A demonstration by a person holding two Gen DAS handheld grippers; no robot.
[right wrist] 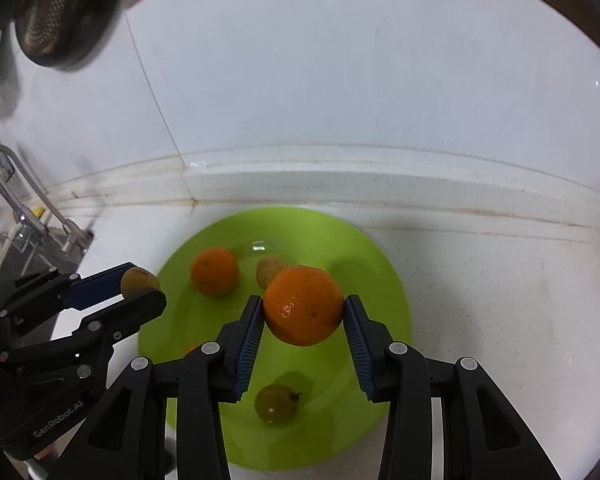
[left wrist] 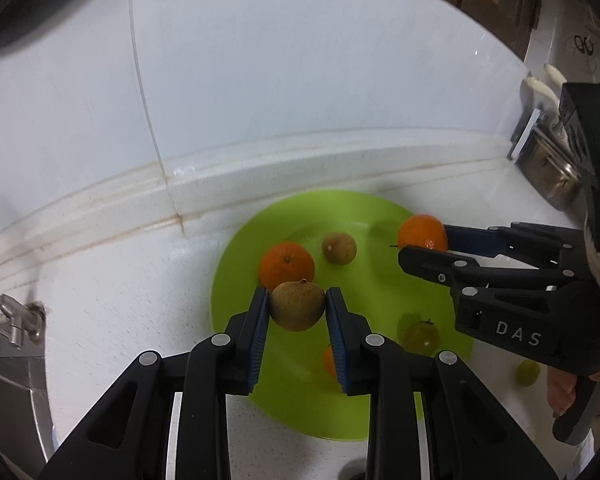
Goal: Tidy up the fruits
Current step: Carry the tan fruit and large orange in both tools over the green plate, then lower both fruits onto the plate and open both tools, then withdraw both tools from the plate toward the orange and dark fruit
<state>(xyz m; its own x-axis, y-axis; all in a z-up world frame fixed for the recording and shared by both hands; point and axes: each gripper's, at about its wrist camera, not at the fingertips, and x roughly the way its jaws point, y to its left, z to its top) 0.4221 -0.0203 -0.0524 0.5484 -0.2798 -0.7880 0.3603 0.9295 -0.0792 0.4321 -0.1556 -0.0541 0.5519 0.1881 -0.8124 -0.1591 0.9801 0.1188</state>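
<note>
A green plate [left wrist: 252,240] [right wrist: 364,248] lies on the white counter by the wall. My left gripper [left wrist: 297,308] is shut on a brown longan [left wrist: 297,306] above the plate's near left part; it also shows in the right wrist view [right wrist: 140,281]. My right gripper [right wrist: 303,308] is shut on an orange tangerine [right wrist: 303,304] [left wrist: 422,232] above the plate. On the plate lie another tangerine [left wrist: 286,264] [right wrist: 215,271], a second longan [left wrist: 339,248] [right wrist: 269,270], a green tomato [left wrist: 420,336] [right wrist: 276,403] and a small orange fruit [left wrist: 328,360], partly hidden.
A small green fruit [left wrist: 528,372] lies on the counter right of the plate. A sink with a faucet [right wrist: 28,184] is at the left. A metal rack [left wrist: 548,160] stands at the back right. The tiled wall [left wrist: 300,80] rises behind the plate.
</note>
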